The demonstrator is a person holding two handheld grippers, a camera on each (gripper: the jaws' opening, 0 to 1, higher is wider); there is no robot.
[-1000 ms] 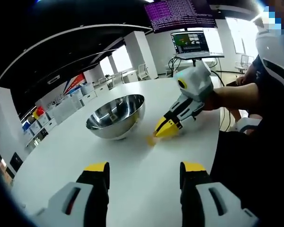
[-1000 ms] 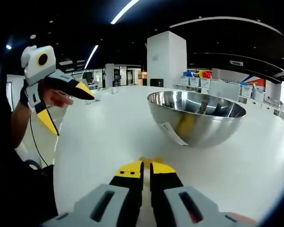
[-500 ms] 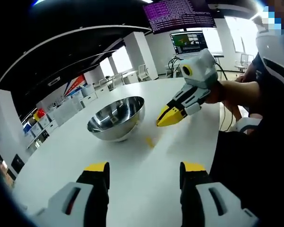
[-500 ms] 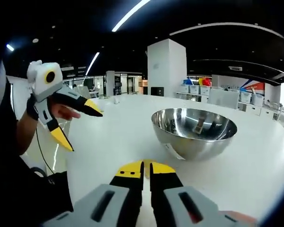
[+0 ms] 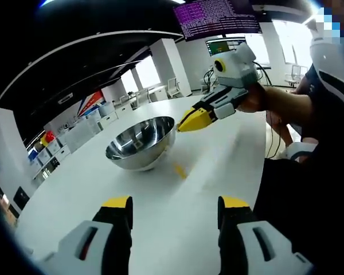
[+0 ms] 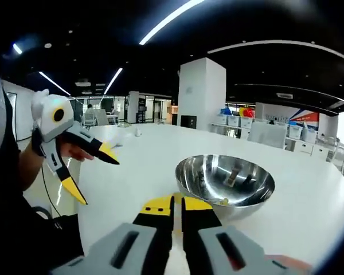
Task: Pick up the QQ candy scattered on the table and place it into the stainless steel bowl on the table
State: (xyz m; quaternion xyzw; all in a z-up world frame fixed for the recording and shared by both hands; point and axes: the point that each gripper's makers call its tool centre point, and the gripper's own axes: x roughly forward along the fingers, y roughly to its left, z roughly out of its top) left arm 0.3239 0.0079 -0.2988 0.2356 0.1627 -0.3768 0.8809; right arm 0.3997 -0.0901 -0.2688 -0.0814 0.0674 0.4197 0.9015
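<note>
Stainless steel bowl (image 5: 140, 142) sits upright on the white table (image 5: 218, 166), at about 11 o'clock from the left gripper (image 5: 175, 212) in the left gripper view. Left gripper jaws stand wide apart, black with yellow tips, nothing between them; they hover above bare table. One yellow QQ candy (image 5: 180, 170) lies on the table just beside the bowl's base, at its 4 o'clock, not touching it as far as can be told. Right gripper (image 5: 186, 121) enters this view from 1 o'clock, held in a person's hand (image 5: 258, 100), its yellow tips pressed together above the bowl's near rim; whether a candy is pinched there cannot be told from here. In the right gripper view the right gripper (image 6: 178, 201) has its jaws nearly closed, a sliver of yellow visible at the tips, probably a candy but too small to confirm. The bowl (image 6: 225, 183) lies just beyond the tips at 1 o'clock, a small yellow spot on its near rim. Left gripper (image 6: 95, 173) appears at 9 o'clock, jaws spread wide, empty, clear of the table edge. Monitors (image 5: 221, 23) glow at 12 o'clock in the left gripper view.
</note>
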